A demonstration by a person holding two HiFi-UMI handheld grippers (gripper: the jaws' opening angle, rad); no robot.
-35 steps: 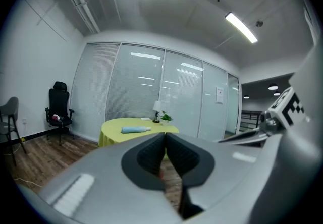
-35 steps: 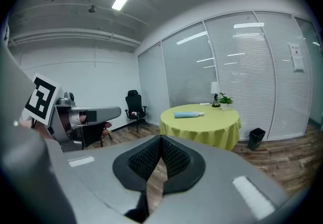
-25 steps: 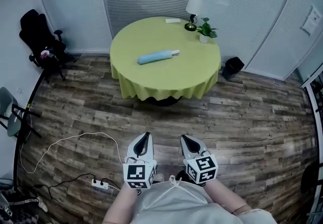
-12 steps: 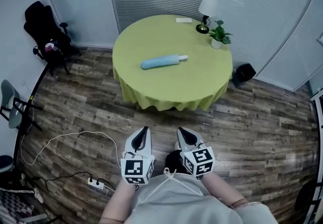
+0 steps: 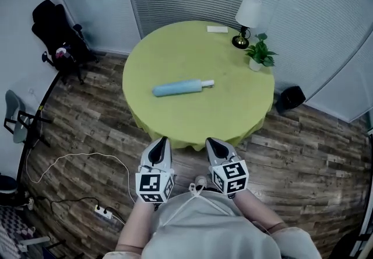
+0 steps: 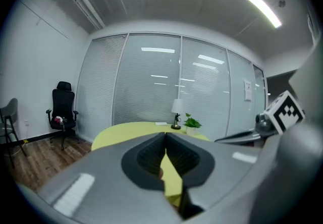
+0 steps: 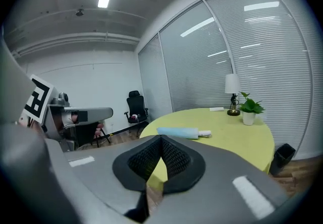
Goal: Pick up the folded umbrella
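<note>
Umbrella [image 5: 182, 87], folded and pale blue with a white handle end, lay flat near the middle of the round worktop [image 5: 175, 48]. The worktop was covered by a yellow-green cloth, and the handle end pointed toward the right of the head view. The umbrella lay well apart from both grippers.

The 2 grippers hung side by side above the wood floor [image 5: 303, 153], just off the worktop's near edge and aimed toward it. The left gripper [image 5: 159, 146] had its 2 jaws pressed together at the tips with nothing pinched between them (its own view showed only the cloth's yellow through the narrow slit behind the tips). The right gripper [image 5: 214, 147] was likewise closed on nothing, its tips meeting. In the right gripper view the umbrella showed just above the closed jaws, lying across the cloth.

At the worktop's far side stood a lamp [image 5: 249, 16] with a white shade and a small potted plant [image 5: 259, 53] just beside it toward the right. A white card [image 5: 217, 29] lay flat a little left of the lamp. A black office chair [image 5: 55, 30] stood by the wall at the left, and a black bin [image 5: 289, 98] sat on the floor beyond the worktop's right edge. A white cable [image 5: 76, 161] ran across the floor toward a power strip [image 5: 103, 212] at the lower left.
</note>
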